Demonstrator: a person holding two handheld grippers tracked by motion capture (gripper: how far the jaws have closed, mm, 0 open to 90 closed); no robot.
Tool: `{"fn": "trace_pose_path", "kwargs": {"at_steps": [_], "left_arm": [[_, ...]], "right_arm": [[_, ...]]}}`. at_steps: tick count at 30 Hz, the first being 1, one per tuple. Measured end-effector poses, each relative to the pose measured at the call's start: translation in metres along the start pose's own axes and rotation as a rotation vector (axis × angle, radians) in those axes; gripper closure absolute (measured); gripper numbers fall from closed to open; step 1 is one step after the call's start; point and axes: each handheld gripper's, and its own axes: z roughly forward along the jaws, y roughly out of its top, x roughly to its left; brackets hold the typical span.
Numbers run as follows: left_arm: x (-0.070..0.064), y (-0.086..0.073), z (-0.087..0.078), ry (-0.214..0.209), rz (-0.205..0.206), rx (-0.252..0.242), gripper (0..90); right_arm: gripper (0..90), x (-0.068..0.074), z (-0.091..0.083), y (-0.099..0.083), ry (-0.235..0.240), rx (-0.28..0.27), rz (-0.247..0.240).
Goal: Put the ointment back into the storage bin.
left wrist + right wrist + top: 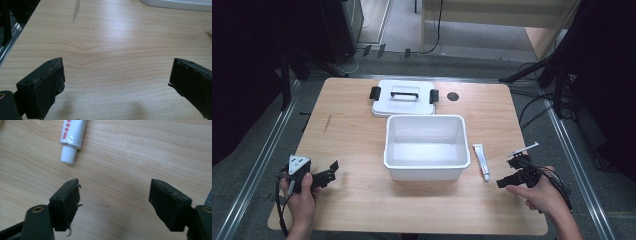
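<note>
We hold the right gripper (513,172) low over the wooden table (357,145), jaws spread wide with nothing between them; the white tube (481,161) lies flat just ahead of it, close beside the open white bin (427,169); our left gripper (326,174), jaws likewise wide apart, rests near the table's left front; the bin's lid (403,98) lies behind the bin.

lid (403,97) behind bin (426,146) | tube (481,161) right of bin
</note>
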Motion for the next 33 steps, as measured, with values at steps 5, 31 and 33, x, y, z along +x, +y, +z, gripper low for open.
{"fn": "trace_pose_path", "kwargs": {"at_steps": [5, 31, 33], "left_arm": [[0.000, 0.000, 0.000, -0.002, 0.001, 0.001, 0.6], [0.001, 0.000, 0.000, -0.011, -0.018, 0.002, 0.6], [0.001, 0.000, 0.000, -0.011, -0.018, 0.003, 0.6]], "right_arm": [[31.4, 0.005, -0.005, 0.013, -0.006, 0.036, -0.002], [47.0, 0.034, 0.013, 0.085, 0.027, 0.218, 0.131], [48.2, 0.035, 0.016, 0.088, 0.026, 0.216, 0.143]]}}
